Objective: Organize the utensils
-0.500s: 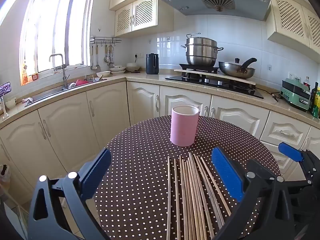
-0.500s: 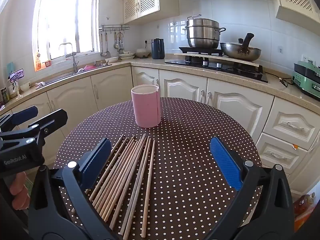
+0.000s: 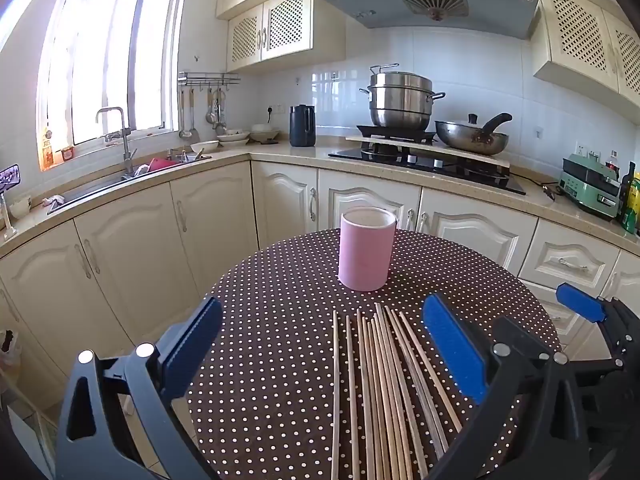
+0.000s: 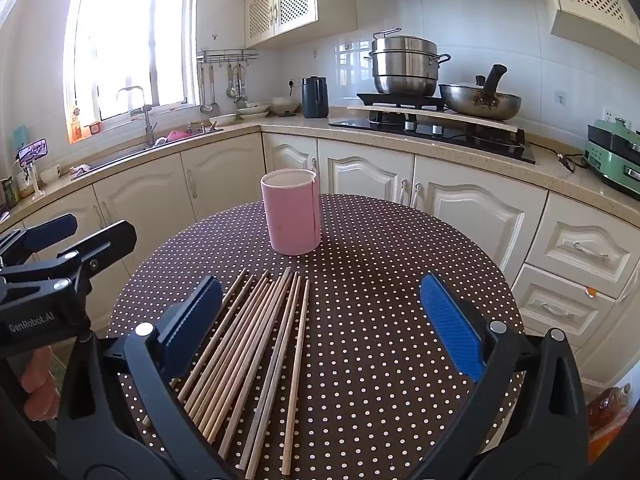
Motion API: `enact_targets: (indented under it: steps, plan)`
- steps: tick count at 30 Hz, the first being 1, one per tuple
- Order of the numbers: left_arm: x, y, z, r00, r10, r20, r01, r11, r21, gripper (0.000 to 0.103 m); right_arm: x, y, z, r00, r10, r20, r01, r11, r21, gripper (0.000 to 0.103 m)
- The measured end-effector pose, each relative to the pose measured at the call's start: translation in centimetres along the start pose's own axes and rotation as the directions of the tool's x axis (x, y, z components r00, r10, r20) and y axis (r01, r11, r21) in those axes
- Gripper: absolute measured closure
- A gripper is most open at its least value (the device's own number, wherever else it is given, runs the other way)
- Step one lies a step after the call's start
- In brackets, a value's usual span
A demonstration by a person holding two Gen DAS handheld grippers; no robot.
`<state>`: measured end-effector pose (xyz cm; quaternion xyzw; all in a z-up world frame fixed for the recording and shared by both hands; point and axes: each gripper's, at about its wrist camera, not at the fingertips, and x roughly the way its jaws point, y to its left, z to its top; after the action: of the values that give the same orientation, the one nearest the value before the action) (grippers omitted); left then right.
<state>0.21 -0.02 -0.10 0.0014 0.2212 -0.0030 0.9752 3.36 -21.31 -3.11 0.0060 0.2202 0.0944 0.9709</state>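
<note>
Above chopsticks [image 3: 384, 392], both tools wide, empty.

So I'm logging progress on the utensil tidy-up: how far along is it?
Nothing looks done: the wooden chopsticks all lie flat on the dotted brown tablecloth; none shows above the rim of the upright pink cylindrical holder. The left gripper and right gripper hover open and empty. Every chopstick remains.
</note>
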Motion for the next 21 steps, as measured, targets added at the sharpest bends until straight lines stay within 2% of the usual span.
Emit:
enact_targets:
  steps: [21]
  plan:
    - [-0.50, -0.37, 0.26, 1.000, 0.002, 0.007, -0.002, 1.000, 0.003, 0.004, 0.03, -0.08, -0.15, 1.000, 0.001, 0.003, -0.001, 1.000, 0.002, 0.006]
